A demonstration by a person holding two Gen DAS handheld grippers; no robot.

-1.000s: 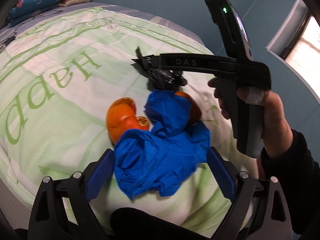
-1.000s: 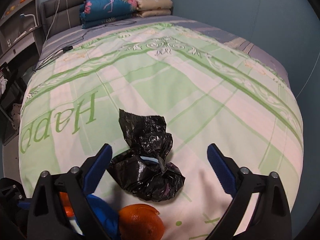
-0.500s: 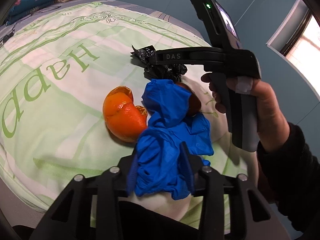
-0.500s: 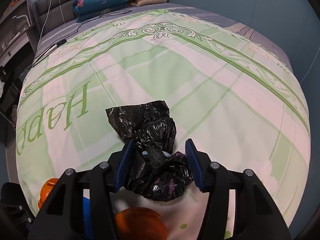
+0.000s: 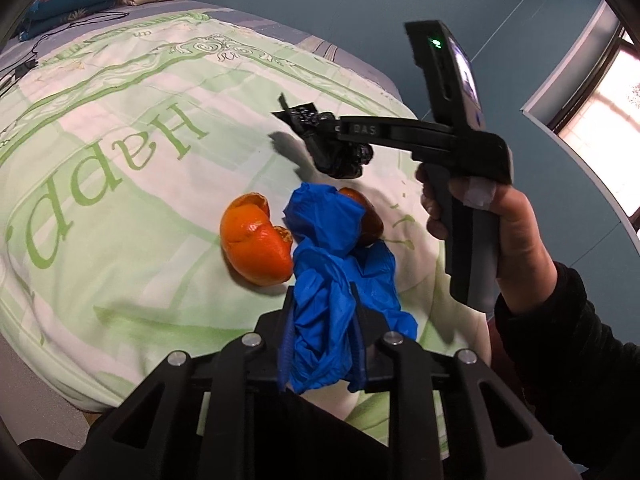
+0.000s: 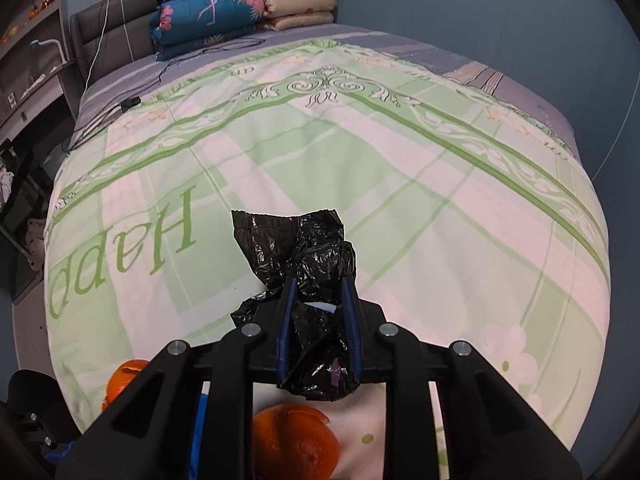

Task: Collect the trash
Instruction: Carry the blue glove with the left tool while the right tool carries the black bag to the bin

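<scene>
A crumpled blue glove [image 5: 332,248] lies on the green and white bedspread [image 5: 120,128], its near end bunched between the pads of my left gripper [image 5: 322,312], whose jaws are closing and press on it. An orange peel [image 5: 256,240] sits to its left, and another orange peel [image 5: 370,216] is half hidden behind it. Farther back, a hand [image 5: 492,220] holds my right gripper [image 5: 320,136]. In the right wrist view my right gripper [image 6: 319,292] has its jaws closing, pinching a crumpled black plastic bag [image 6: 316,240].
Folded quilts [image 6: 224,16] are stacked at the headboard, with a cable [image 6: 168,68] trailing across the bed. Shelves [image 6: 24,60] stand at the left of the bed. A window [image 5: 600,92] is at the right. The bed's near edge drops off below my left gripper.
Both grippers went from wide open to pinched: the left onto the blue glove, the right onto the black bag. The bag now hangs slightly above the bedspread.
</scene>
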